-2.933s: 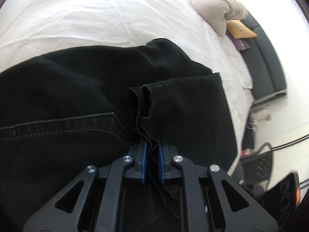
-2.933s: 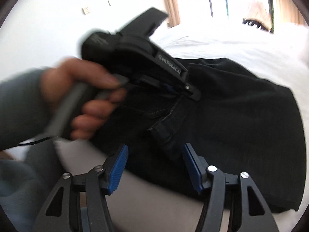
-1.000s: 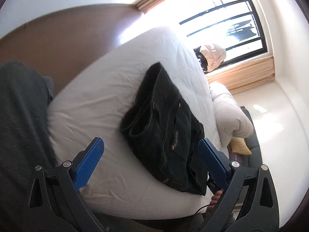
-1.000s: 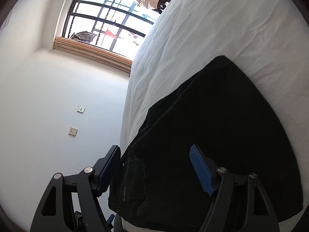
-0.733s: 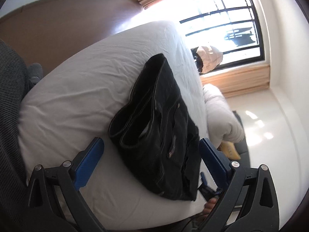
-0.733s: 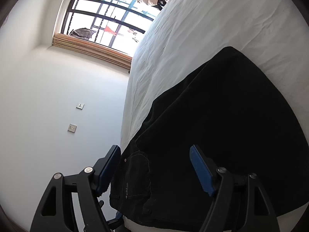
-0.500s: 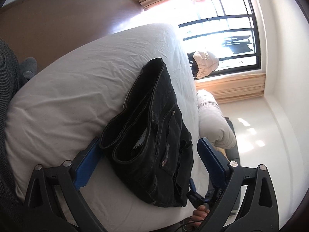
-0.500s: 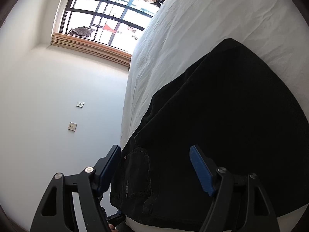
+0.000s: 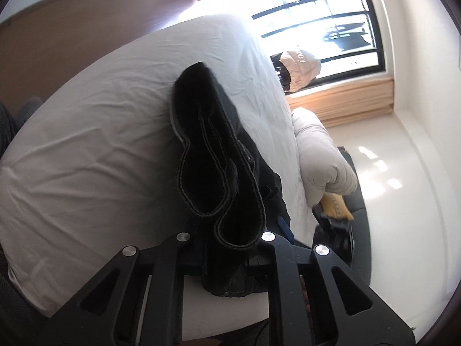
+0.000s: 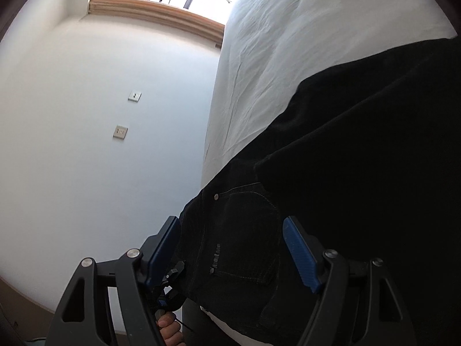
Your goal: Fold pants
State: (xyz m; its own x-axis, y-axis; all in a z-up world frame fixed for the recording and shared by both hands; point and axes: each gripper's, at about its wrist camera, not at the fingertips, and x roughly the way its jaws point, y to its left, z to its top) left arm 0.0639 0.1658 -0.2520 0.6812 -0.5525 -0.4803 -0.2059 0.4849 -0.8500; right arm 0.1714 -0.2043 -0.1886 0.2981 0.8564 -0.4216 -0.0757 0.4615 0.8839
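Note:
Black folded pants (image 9: 213, 155) lie on a white bed (image 9: 100, 150), near its edge. In the left wrist view my left gripper (image 9: 224, 239) has closed around the folded end of the pants, whose hemmed edges bulge up between the fingers. In the right wrist view the pants (image 10: 360, 158) fill the right side, back pocket showing. My right gripper (image 10: 230, 248) is open, its blue pads on either side of the pocket edge of the pants. The other gripper and a hand show below (image 10: 168, 297).
A beige rolled duvet (image 9: 319, 155) and a yellow cushion (image 9: 337, 204) lie beyond the pants. A barred window (image 9: 322, 28) is behind the bed, a brown headboard (image 9: 72, 37) at left. A white wall with sockets (image 10: 121, 131) is at left in the right wrist view.
My left gripper moved in onto the end of the pants and closed on it. My right gripper moved closer to the pocket edge, still open.

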